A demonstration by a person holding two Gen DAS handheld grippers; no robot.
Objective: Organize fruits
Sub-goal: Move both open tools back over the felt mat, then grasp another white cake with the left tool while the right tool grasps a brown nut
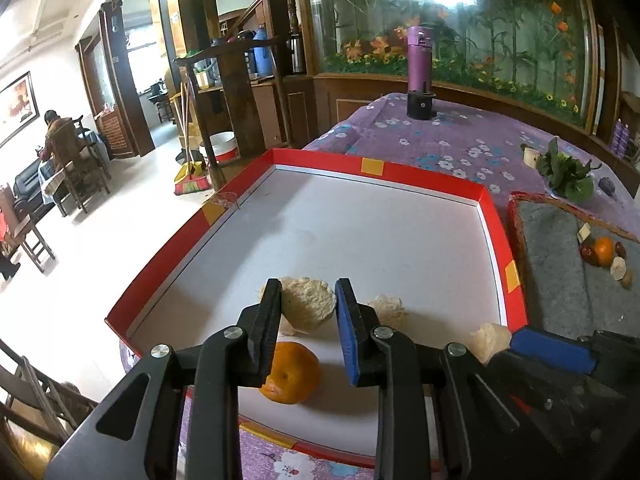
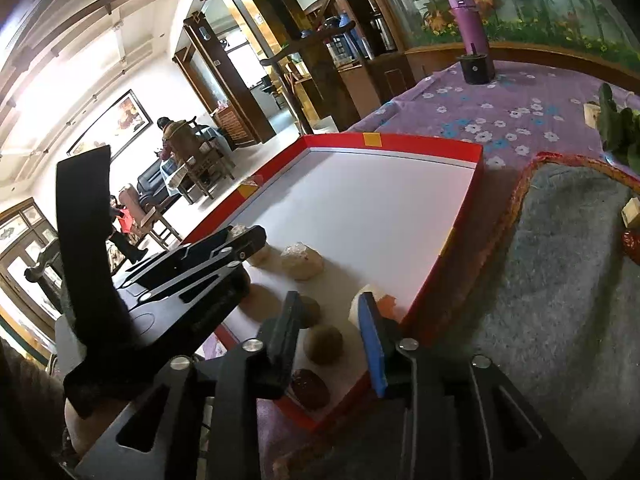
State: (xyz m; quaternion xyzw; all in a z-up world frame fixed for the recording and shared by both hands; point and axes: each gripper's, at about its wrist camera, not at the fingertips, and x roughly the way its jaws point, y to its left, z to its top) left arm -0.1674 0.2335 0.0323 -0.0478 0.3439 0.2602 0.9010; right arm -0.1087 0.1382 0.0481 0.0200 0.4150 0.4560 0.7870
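Observation:
A red-rimmed white tray (image 1: 440,178) lies on the purple tablecloth. My left gripper (image 1: 306,320) hangs open just above its near end. An orange (image 1: 291,373) sits loose on the tray under the left finger. A pale peeled fruit piece (image 1: 308,302) lies beyond the tips, another (image 1: 386,306) to its right. My right gripper (image 2: 330,332) is open over the tray's near right corner (image 2: 404,320), above a brown round fruit (image 2: 323,346), with a dark red date (image 2: 310,388) below. A pale lump (image 2: 302,260) lies further in.
A grey felt mat (image 1: 556,264) right of the tray holds an orange (image 1: 603,250), dates and pale pieces. Leafy greens (image 1: 566,176) and a purple flask (image 1: 420,64) on a black base stand further back. The table's left edge drops to the floor.

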